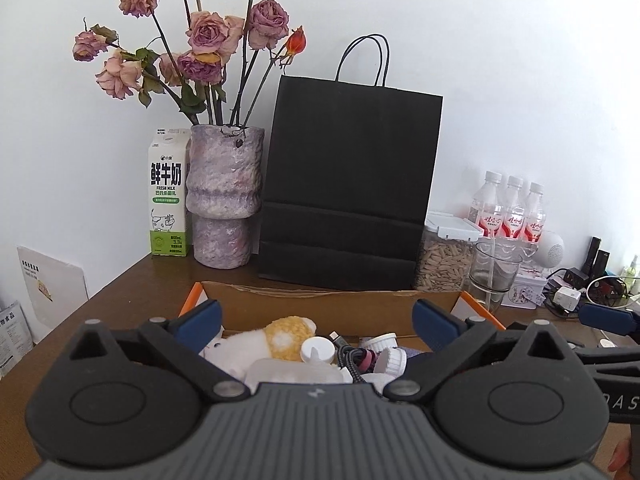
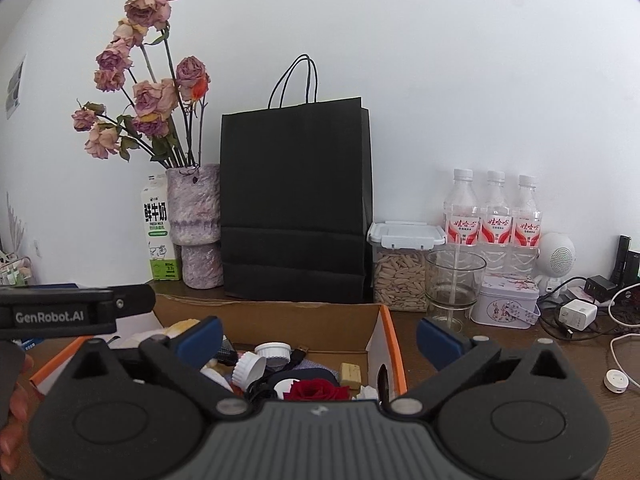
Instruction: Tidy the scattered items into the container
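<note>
A cardboard box with orange edges [image 1: 320,300] [image 2: 280,320] sits on the wooden table before both grippers. In it lie a white and yellow plush toy [image 1: 276,338], a clear bottle with a white cap [image 1: 316,352], white jar lids [image 2: 272,352], a braided cable [image 1: 348,360], a red rose [image 2: 316,390] and a small tan block [image 2: 351,374]. My left gripper [image 1: 316,322] is open and empty above the box's near side. My right gripper [image 2: 318,338] is open and empty over the box's right part. The left gripper's body [image 2: 60,314] shows at the left of the right wrist view.
Behind the box stand a milk carton [image 1: 168,200], a vase of dried roses [image 1: 226,196], a black paper bag [image 1: 348,184], a jar of seeds [image 2: 402,268], a glass [image 2: 454,280], three water bottles [image 2: 494,216], a tin [image 2: 506,300] and chargers with cables [image 2: 576,312].
</note>
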